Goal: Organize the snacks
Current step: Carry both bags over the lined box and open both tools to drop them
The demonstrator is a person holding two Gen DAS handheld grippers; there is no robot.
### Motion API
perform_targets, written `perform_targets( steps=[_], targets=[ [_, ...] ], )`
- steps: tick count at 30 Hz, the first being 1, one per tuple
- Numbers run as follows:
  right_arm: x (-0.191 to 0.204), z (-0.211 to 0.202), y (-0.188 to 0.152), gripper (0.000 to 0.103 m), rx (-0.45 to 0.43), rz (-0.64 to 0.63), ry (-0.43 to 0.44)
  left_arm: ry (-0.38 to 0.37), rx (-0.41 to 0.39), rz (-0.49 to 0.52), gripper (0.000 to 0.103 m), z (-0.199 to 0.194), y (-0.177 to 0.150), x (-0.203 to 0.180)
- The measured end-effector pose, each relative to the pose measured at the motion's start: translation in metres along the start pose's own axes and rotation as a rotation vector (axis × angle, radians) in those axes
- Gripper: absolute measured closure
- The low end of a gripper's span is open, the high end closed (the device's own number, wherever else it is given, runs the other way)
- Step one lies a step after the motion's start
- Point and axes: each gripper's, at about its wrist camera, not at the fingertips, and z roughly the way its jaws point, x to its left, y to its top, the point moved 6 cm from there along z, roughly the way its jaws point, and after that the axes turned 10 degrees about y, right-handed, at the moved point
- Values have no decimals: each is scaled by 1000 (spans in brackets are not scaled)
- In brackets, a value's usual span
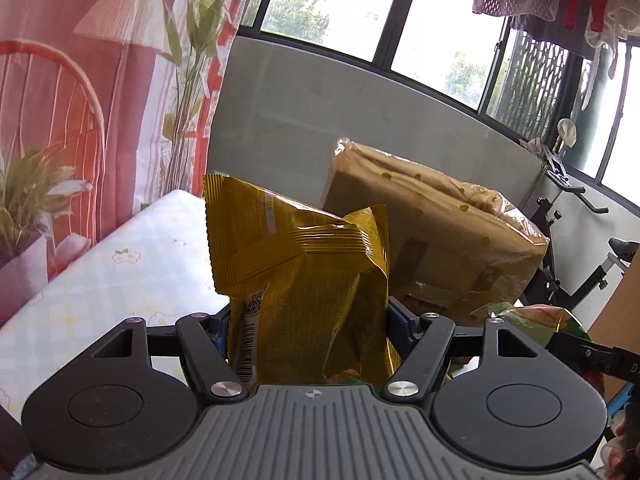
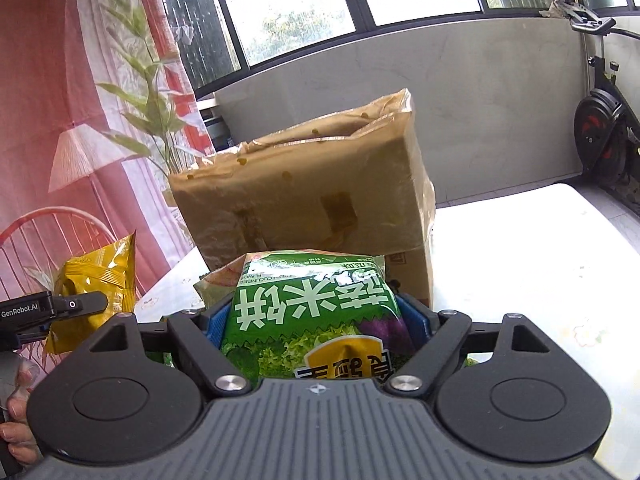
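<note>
A crinkled yellow snack bag (image 1: 304, 264) stands upright between the blue pads of my left gripper (image 1: 310, 320), which is shut on it and holds it above the table. In the right wrist view the same yellow bag (image 2: 100, 276) shows at the far left. My right gripper (image 2: 314, 316) is shut on a green snack bag (image 2: 312, 308) with white lettering, its pads pressing both sides. A corner of that green bag (image 1: 532, 318) peeks in at the right of the left wrist view. Both bags hang just in front of a brown box (image 2: 312, 184).
The plastic-wrapped cardboard box (image 1: 440, 232) sits on a table with a pale patterned cloth (image 2: 520, 280). A red printed curtain (image 1: 80, 120) hangs at the left. An exercise bike (image 2: 600, 120) stands by the grey wall at the right. A person's hand (image 2: 16, 412) grips the left tool.
</note>
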Motion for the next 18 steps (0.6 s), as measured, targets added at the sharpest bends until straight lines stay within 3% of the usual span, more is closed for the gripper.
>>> perform_targets(
  steps=[11,18],
  targets=[
    [15,-29,62,20,-167,-43,13,-21,-110,76,29,-20,48,-20],
    [19,-29,105,20,-258,-71,41,-44,-130,88,29,-10,75,-36]
  ],
)
